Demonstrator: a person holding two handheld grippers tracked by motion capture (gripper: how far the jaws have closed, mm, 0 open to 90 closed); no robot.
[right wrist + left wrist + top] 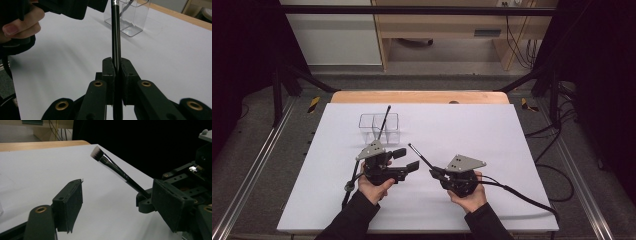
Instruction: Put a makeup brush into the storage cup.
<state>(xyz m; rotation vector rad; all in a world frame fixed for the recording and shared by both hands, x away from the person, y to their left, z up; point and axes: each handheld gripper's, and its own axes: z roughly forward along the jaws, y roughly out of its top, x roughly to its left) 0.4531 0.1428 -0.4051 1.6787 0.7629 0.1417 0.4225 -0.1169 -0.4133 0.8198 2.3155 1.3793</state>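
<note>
A white sheet covers the wooden desk (422,96), and beyond its far edge we see pale cabinets and loose cables on a grey floor, with dark frame bars to either side. We hold the right gripper (434,173) with its jaws closed tight on the handle of a slim black makeup brush with a silver ferrule and pale bristles (117,169), which slants up and away from the desk toward our left gripper (406,159). That gripper's jaws stand apart with nothing between them, level with the brush and just beside its tip. Farther back stands a clear plastic divided holder (379,127) with another thin black brush (384,120) leaning in it. We judge the step in hand to be a handover or a carry toward the holder: next we need either to close the left jaws around the brush shaft before the right lets go, or to swing the brush over a free compartment and lower it in upright.
</note>
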